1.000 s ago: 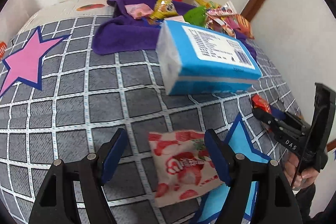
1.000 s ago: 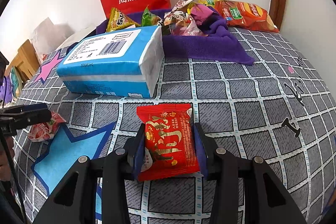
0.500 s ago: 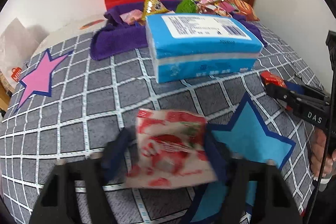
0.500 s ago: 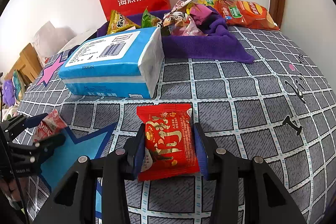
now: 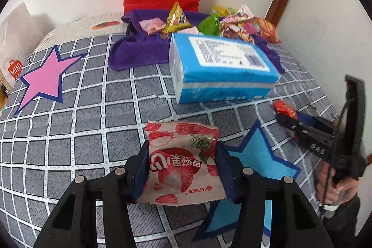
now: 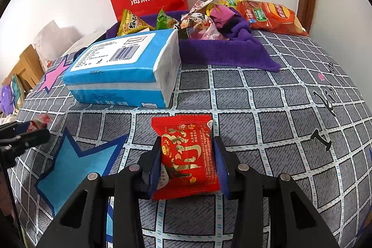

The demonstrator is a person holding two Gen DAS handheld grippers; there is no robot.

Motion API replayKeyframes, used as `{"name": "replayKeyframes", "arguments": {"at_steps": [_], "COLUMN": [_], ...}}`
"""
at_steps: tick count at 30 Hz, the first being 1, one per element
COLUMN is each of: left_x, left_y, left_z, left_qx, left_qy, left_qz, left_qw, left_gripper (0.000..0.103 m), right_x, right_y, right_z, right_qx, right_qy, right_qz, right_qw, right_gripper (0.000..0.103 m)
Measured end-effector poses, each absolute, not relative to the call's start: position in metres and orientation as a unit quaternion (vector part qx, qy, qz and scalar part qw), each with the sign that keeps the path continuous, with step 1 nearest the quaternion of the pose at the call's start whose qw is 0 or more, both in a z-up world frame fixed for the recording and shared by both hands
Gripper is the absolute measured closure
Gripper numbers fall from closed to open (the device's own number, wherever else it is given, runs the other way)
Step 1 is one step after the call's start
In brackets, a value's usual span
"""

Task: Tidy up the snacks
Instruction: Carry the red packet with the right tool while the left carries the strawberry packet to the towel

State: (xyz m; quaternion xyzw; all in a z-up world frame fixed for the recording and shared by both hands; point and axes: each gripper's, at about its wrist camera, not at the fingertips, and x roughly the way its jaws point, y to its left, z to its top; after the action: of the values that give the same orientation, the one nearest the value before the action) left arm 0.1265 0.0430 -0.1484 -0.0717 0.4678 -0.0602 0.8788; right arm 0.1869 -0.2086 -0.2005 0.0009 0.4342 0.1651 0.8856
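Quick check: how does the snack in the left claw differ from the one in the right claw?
The strawberry packet in the left claw is pale pink and white with strawberry pictures; the red packet in the right claw is solid red with gold print. The strawberry packet looks puffier and wider between its pads; the red packet is slimmer. Both are small sealed packets, each clamped by its sides.

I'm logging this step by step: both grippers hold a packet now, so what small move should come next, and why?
Probably carry the strawberry snack packet, now pinched in the left gripper, toward the purple cloth where the other snacks sit. Its jaws have just been closing on it. The right gripper already holds the red snack packet.
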Motion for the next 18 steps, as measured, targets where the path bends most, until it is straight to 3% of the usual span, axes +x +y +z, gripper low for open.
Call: {"name": "replayKeyframes", "arguments": {"at_steps": [12,18], "left_x": [0.129,0.134], "left_y": [0.055,0.052], "left_z": [-0.117,-0.092], "left_qx": [-0.102,-0.101], "left_qy": [0.444,0.429], "left_qz": [-0.076,-0.082], "left_qw": [0.887,0.894], "left_gripper": [0.052,0.052], "right_x": [0.18,0.169], "right_y": [-0.212,-0.212], "right_z": [-0.195,-0.154], "right_qx": [0.009,-0.008], "right_qy": [0.437,0.421], "right_qz": [0.169,0.165], "right_qw": [0.883,0.892], "right_gripper": [0.065,0.065]}}
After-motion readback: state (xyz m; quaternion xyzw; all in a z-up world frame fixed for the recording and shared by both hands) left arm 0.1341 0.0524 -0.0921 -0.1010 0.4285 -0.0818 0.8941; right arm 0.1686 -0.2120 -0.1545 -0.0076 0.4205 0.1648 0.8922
